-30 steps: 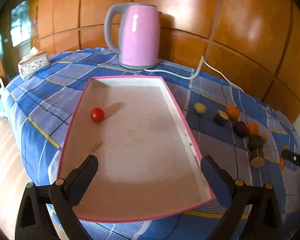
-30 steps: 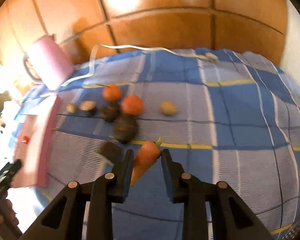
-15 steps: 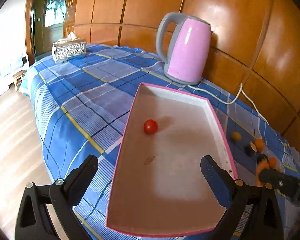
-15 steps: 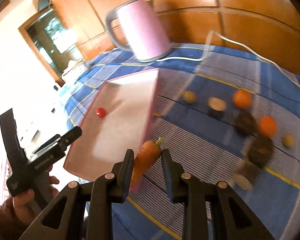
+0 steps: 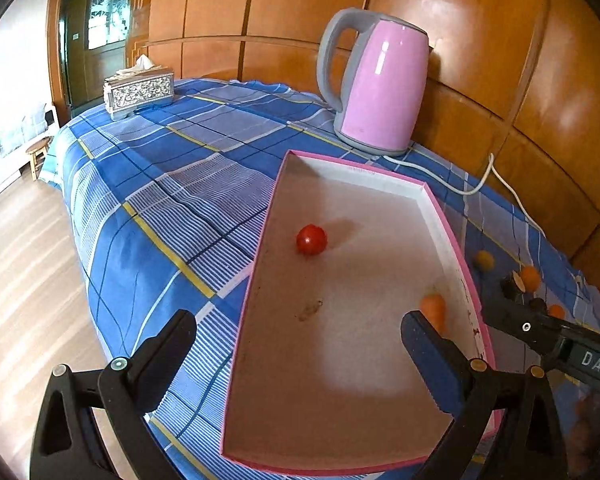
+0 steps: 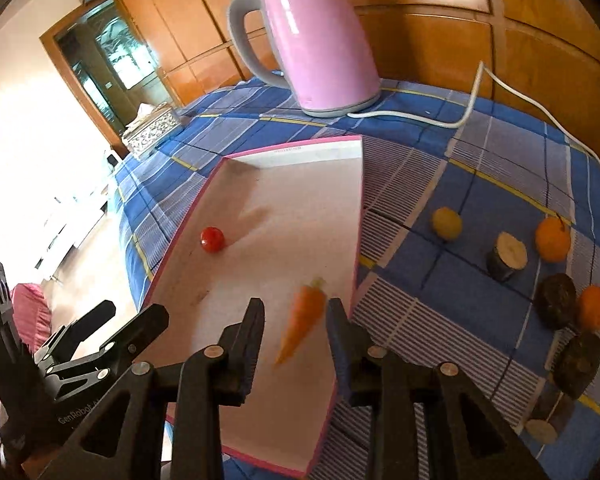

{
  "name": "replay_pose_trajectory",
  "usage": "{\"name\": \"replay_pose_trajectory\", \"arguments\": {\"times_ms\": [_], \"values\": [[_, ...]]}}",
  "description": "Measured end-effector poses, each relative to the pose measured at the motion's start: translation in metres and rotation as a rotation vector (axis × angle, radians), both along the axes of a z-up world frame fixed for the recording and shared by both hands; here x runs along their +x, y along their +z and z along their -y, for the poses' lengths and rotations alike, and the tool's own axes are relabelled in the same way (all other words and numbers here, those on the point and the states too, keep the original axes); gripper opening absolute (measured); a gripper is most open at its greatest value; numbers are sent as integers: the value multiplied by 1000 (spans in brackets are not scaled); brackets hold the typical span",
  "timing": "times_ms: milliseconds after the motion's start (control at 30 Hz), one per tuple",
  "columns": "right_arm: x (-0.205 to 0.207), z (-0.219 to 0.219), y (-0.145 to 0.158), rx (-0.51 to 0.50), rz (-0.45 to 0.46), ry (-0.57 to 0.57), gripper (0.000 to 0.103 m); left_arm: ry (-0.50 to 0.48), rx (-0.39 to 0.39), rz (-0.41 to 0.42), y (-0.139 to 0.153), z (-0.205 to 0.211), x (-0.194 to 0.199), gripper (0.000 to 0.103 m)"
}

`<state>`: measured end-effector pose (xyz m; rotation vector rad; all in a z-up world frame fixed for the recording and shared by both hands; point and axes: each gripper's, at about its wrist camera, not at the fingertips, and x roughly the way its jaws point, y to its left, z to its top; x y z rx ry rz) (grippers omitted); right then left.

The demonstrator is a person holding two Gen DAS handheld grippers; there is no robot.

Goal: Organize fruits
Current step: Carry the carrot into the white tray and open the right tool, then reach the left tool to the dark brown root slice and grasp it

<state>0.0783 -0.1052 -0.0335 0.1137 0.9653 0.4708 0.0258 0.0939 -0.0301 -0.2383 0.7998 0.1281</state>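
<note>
home, kettle [image 5: 380, 80], tissue box [image 5: 139, 90], checked tablecloth [image 5: 172, 200]

Bright daylight, strong fisheye bend, one blurred spot.
We see white overexposure at the left edges of both views, glare patches on the wood panelling [image 5: 452, 28] and the kettle [image 6: 320, 36], soft shadows in the tray [image 5: 342, 364], and the carrot [image 6: 302, 318] smeared by motion.

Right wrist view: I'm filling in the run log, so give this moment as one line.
step: carrot release | right tongs: opening, small orange carrot between, over pink-rimmed shallow tray | left tongs: open, empty | in tray: round red tomato
</note>
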Motion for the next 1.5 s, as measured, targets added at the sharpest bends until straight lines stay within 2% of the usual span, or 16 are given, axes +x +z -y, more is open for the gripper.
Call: {"name": "replay_pose_trajectory", "arguments": {"times_ms": [200,600,867,1167,1500], "values": [[-13,19,5,8,9,-67,35,-31,12,2,2,9,-1,103],[-54,59,10,-114,83,-230,35,-113,39,5,7,35,-8,103],[-67,80,8,-157,105,-305,35,-168,61,18,11,50,-12,103],[-81,109,5,-184,106,-410,35,-292,95,37,17,86,-15,103],[-95,152,4,-187,86,-545,37,-448,98,35,20,130,-16,103]]}}
